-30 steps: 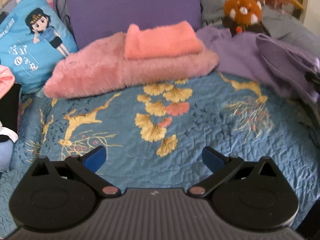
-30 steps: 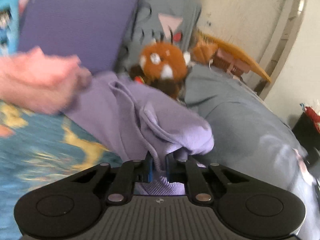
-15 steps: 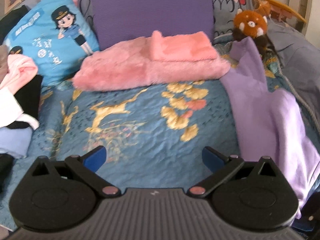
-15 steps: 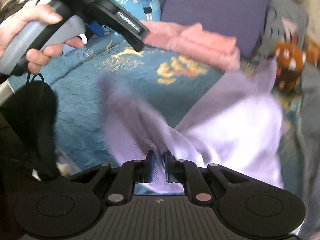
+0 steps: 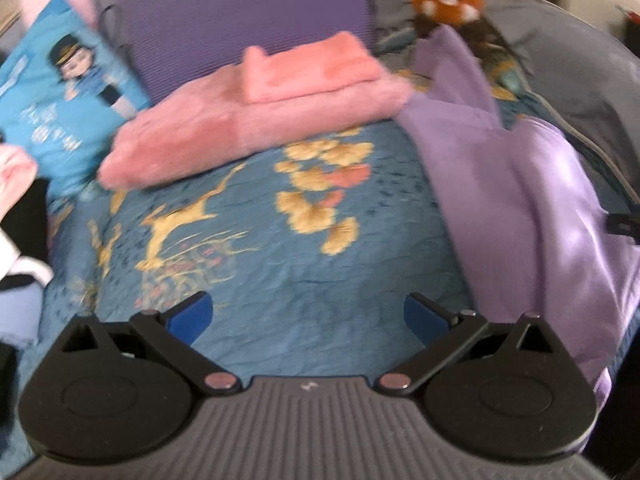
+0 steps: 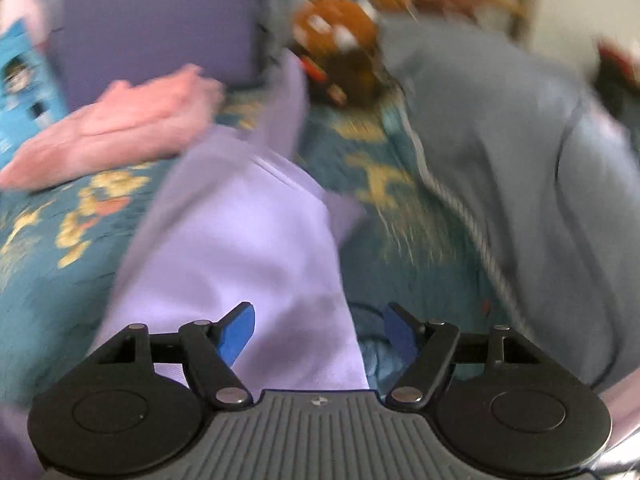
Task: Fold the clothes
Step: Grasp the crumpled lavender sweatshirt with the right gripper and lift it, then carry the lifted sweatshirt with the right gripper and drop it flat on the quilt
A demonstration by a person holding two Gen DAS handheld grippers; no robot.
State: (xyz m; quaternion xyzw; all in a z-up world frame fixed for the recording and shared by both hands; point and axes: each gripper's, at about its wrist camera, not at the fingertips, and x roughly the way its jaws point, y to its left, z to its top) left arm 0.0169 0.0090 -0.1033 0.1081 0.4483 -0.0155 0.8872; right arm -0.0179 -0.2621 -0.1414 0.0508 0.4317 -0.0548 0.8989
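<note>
Opening its jaws, the right gripper (image 6: 318,330) hangs over a lilac garment (image 6: 240,248) whose cloth lies under and between the blue fingertips (image 6: 236,332) without being pinched. That garment stretches away ahead of the gripper across a blue bedspread (image 6: 400,236) printed with gold leaves. Farther ahead sits a brown plush toy (image 6: 340,52); a grey garment (image 6: 520,152) lies to the gripper's right, and a folded pink pile (image 6: 132,120) to its left.

The left gripper (image 5: 308,318) stands wide open with nothing between its fingers, above bare bedspread (image 5: 280,264). The lilac garment (image 5: 532,208) lies just to its right. Ahead rest the folded pink pile (image 5: 280,92) and a purple cushion (image 5: 240,12); ahead and left, a blue cushion (image 5: 68,92) shows a cartoon figure and pale writing too blurred to read.
</note>
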